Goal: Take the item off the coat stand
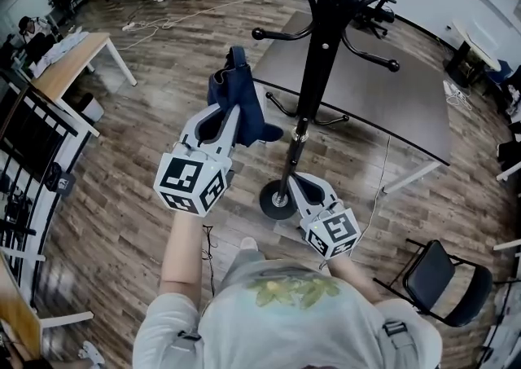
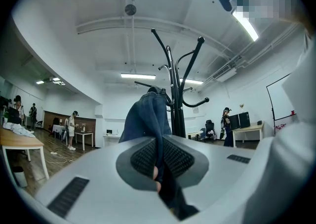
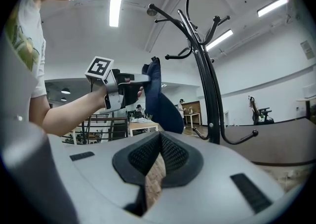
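A dark blue denim item (image 1: 238, 97) hangs from my left gripper (image 1: 230, 117), which is shut on its fabric. In the left gripper view the cloth (image 2: 147, 116) runs down between the pads (image 2: 148, 157). The black coat stand (image 1: 316, 74) rises just right of the item, and its nearest hook does not touch the cloth. In the right gripper view the item (image 3: 161, 103) droops beside the stand (image 3: 207, 84), held by the left gripper (image 3: 144, 78). My right gripper (image 1: 299, 181) sits low by the stand's pole, jaws closed on nothing (image 3: 160, 138).
A dark grey table (image 1: 383, 103) stands behind the coat stand, whose round base (image 1: 273, 200) rests on the wood floor. A black chair (image 1: 435, 278) is at lower right. A wooden desk (image 1: 69, 62) and black railing (image 1: 28, 143) lie left. People stand far back.
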Action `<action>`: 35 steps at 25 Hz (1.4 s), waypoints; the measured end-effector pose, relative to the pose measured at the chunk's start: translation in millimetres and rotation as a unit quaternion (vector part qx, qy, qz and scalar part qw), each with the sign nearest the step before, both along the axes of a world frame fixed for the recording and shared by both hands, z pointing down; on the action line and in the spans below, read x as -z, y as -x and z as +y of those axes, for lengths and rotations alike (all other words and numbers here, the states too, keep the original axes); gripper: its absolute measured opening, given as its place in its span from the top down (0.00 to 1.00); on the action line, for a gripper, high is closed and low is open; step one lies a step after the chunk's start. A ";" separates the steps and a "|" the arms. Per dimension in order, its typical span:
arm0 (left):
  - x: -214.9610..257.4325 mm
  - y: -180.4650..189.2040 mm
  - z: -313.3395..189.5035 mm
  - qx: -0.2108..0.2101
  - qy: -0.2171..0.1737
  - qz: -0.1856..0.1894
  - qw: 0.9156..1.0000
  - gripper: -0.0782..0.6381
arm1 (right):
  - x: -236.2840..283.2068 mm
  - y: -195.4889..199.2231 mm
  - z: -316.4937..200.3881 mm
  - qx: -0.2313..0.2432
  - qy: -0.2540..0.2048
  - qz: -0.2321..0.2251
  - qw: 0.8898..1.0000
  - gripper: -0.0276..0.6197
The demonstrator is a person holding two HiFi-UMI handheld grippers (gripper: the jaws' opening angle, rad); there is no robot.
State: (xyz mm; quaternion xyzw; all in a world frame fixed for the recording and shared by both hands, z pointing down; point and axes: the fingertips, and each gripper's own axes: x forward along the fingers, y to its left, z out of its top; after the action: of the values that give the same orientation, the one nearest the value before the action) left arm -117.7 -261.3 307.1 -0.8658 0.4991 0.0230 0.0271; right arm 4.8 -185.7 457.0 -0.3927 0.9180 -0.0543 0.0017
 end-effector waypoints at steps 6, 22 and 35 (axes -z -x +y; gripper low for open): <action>-21.8 6.4 23.0 0.023 0.001 -0.012 1.000 0.84 | 11.5 11.2 2.7 0.010 -0.017 -0.003 1.000 0.95; -90.7 6.1 65.5 0.058 0.045 -0.016 0.997 0.84 | 15.7 20.1 5.2 0.027 -0.025 -0.006 0.999 0.95; -117.1 10.0 78.9 0.059 0.075 0.001 0.995 0.84 | 9.5 30.0 5.6 0.052 -0.018 0.001 0.998 0.95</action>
State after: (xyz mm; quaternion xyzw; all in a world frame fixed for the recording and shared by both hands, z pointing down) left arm -127.6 -182.4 424.2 -0.8345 0.5496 -0.0150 -0.0370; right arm -25.1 -180.1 447.5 -0.3443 0.9381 -0.0378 0.0053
